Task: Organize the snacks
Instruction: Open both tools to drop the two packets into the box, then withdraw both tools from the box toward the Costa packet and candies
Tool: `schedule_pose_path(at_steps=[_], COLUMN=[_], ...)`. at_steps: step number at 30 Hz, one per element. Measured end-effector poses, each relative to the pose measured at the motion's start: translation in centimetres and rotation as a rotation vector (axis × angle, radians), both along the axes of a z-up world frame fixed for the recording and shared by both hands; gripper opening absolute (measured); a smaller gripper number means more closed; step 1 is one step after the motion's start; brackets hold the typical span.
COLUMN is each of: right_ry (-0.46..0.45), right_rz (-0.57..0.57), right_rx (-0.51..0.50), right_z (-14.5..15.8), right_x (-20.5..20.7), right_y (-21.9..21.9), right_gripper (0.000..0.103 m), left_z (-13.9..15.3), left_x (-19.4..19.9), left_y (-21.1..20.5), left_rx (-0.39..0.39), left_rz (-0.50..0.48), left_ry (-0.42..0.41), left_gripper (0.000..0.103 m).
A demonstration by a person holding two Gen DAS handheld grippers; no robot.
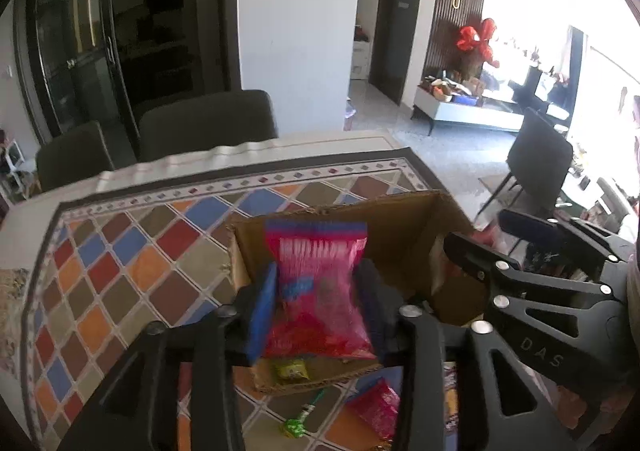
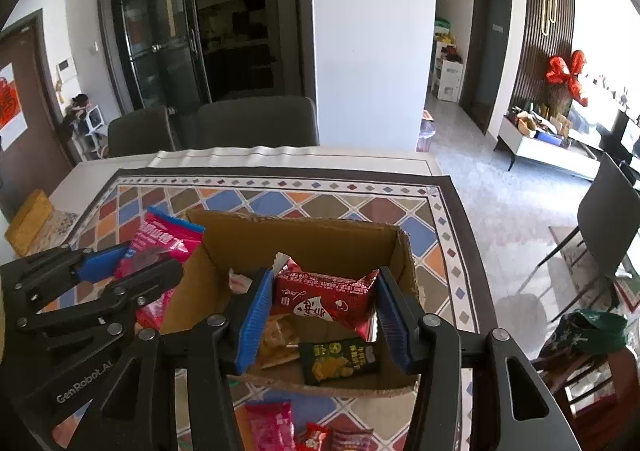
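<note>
My left gripper (image 1: 316, 307) is shut on a pink snack bag (image 1: 320, 291) and holds it above the near left side of an open cardboard box (image 1: 404, 223). The right wrist view shows that same bag (image 2: 160, 251) and left gripper (image 2: 132, 267) beside the box's left wall. My right gripper (image 2: 320, 311) hangs over the box (image 2: 304, 235) with its jaws on either side of a red snack packet (image 2: 324, 295); the packet seems to rest in the box. A dark green packet (image 2: 340, 361) and an orange one (image 2: 280, 335) lie inside.
More snacks lie on the patterned tablecloth (image 2: 280, 199) in front of the box: a pink packet (image 2: 268, 427), small red ones (image 2: 316, 437), a green candy (image 1: 294, 427). Grey chairs (image 2: 256, 127) stand behind the table. A yellow box (image 2: 28, 223) sits far left.
</note>
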State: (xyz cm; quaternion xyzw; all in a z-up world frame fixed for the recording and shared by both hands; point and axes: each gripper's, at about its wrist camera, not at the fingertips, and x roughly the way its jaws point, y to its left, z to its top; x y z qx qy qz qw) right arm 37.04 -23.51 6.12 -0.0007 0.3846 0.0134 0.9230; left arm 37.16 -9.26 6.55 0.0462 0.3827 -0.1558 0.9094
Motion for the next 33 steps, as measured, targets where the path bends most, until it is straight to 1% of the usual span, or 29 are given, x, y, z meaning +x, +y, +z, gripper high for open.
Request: schedule_pose_path(at_steps=[1,2,8,13,22,28,33], right_ry=[0.003,0.002,0.011,-0.018,-0.063,-0.087,-0.094], right_rz=[-0.007,-0.014,-0.027,-0.032,-0.028,-0.022,-0.024], right_rx=[-0.004,-0.001,0.017,0.029,0.016,0.034,0.06], right_z=[-0.1,-0.2,-0.7,-0.3,0.4,0.4,-0.1], right_x=[-0.1,-0.1,-1.3,-3.5,-7.5,-10.1,-11.9], right_y=[0.0,-0.1,-0.7,-1.0,-1.0,-1.2,-1.5], right_gripper=[0.063,0.066,0.066,0.066,0.066,0.066,0.066], left_z=[0.1,0.2,0.7,1.1,1.9,1.8,1.6], left_x=[-0.2,-0.4,-2.3,-4.1,-7.9,-10.1,-12.2], left_y=[0.0,0.0,0.3,0.2,0.4,0.3,0.3], left_rx=[0.009,0.016,0.033,0.027,0.005,0.001,-0.003], left_rz=[0.005,0.006,0.009,0.001,-0.008,-0.034,-0.053], left_ry=[-0.014,-0.023,-0.061,-0.079,-0.117,-0.132,-0.151], left_gripper=[0.051,0.052,0.053,0.054,0.057,0.058,0.062])
